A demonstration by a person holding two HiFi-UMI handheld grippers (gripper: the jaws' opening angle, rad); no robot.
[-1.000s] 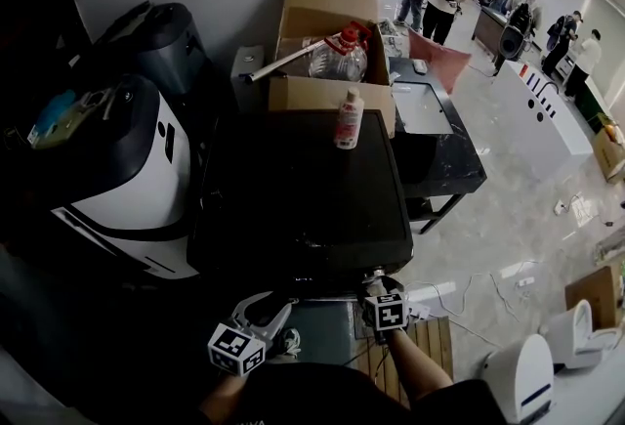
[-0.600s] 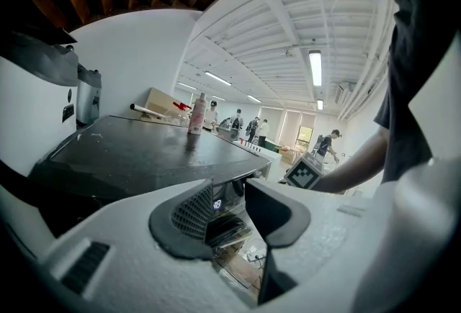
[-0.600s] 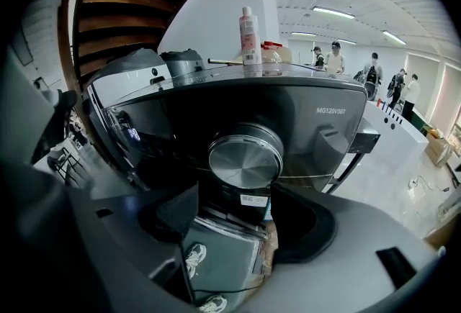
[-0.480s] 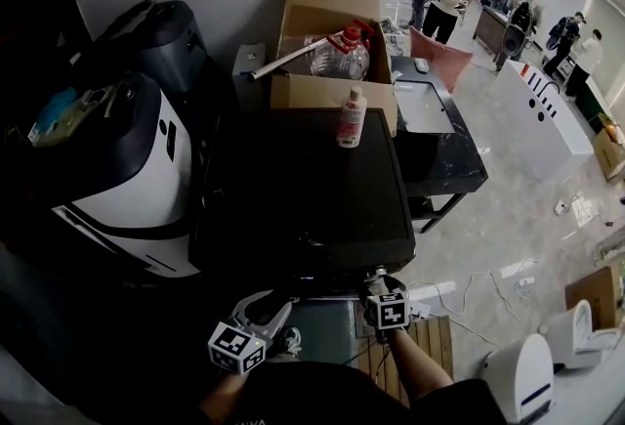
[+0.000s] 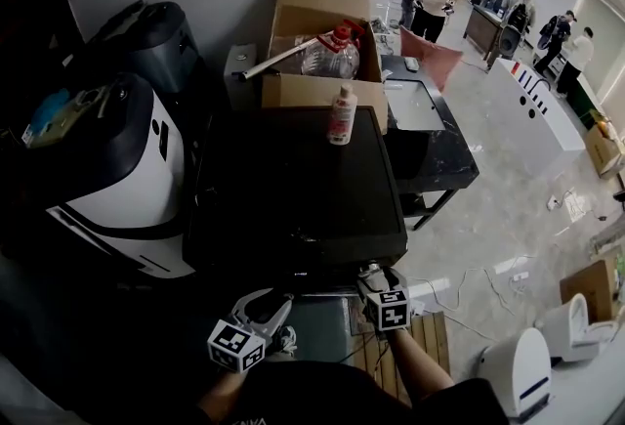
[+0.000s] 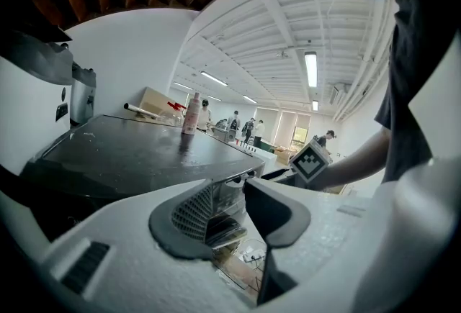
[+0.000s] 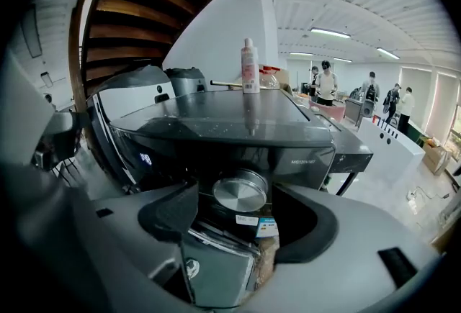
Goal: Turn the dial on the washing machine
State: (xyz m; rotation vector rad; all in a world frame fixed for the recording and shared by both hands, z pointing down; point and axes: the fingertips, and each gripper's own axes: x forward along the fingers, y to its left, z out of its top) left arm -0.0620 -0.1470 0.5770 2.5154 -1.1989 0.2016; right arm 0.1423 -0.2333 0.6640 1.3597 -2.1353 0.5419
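Observation:
The black washing machine (image 5: pixel 293 189) fills the middle of the head view, its front edge toward me. In the right gripper view its silver dial (image 7: pixel 240 191) sits on the dark front panel. My right gripper (image 7: pixel 238 216) is open just in front of the dial, one jaw on either side and neither touching it. From the head view the dial is hidden under the machine's front lip, where the right gripper (image 5: pixel 371 278) points. My left gripper (image 5: pixel 266 308) hovers lower left of it, open and empty, with the machine's front corner (image 6: pixel 238 178) beyond its jaws.
A pink-labelled bottle (image 5: pixel 341 115) stands at the back of the machine's lid. Behind it is a cardboard box (image 5: pixel 322 32) with a water jug (image 5: pixel 327 57). A white appliance (image 5: pixel 117 179) stands at the left, a black table (image 5: pixel 430 140) at the right, a wooden pallet (image 5: pixel 430 345) underfoot.
The head view has shifted a little. Both grippers keep their places in front of the machine, and the right jaws stay equally wide.

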